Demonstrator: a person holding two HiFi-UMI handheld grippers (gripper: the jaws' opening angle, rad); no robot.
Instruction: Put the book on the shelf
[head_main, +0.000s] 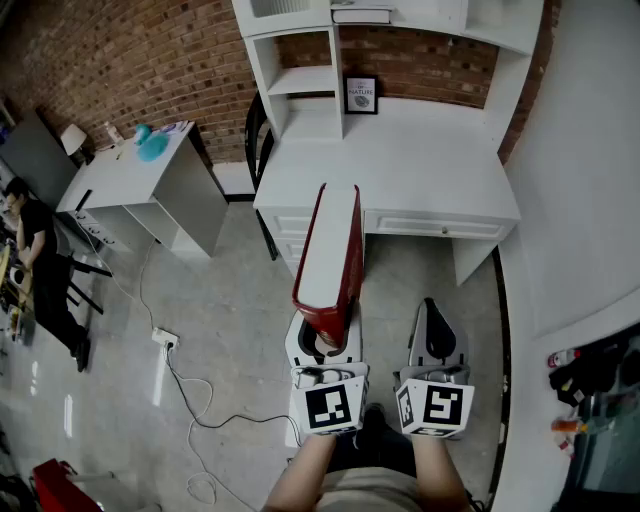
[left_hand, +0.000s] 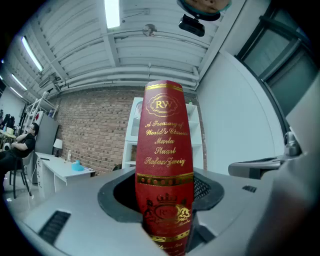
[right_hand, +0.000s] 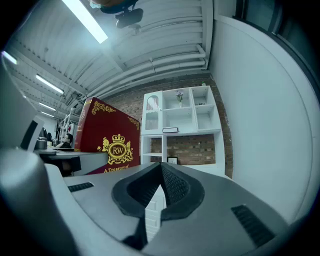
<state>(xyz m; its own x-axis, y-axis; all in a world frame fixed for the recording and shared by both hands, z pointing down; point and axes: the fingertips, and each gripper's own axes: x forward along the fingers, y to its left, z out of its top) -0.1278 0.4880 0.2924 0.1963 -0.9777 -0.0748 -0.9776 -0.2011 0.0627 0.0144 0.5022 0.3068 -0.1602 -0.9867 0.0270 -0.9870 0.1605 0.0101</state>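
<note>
Two jaws of the left gripper (left_hand: 167, 220) stand wide, clamped across the covers of the red book (left_hand: 165, 160) at its spine end. The book juts forward with its pale page edges up. The right gripper (right_hand: 160, 197) carries nothing, and its jaws are together.

The book hangs over the floor, short of the white bench (head_main: 430, 165) and well apart from the shelf unit (head_main: 300, 85) at the back of the bench. The grip sits at one end of a long, heavy volume, so the far end will likely want to sag. I would keep the clamp firm, carry it level over the bench, line it up with an open compartment, and slide it in before letting go. The free right gripper could steady a cover if the book twists.

Gold print on the spine reads "RW", "A Treasury of World's Classics", "Maria Stuart", "Stefan Zweig". The right gripper view shows the cover crest "RW" and "A Treasury of". A framed card (head_main: 361, 95) under the shelf reads "NATURE"; its smaller print is illegible.
</note>
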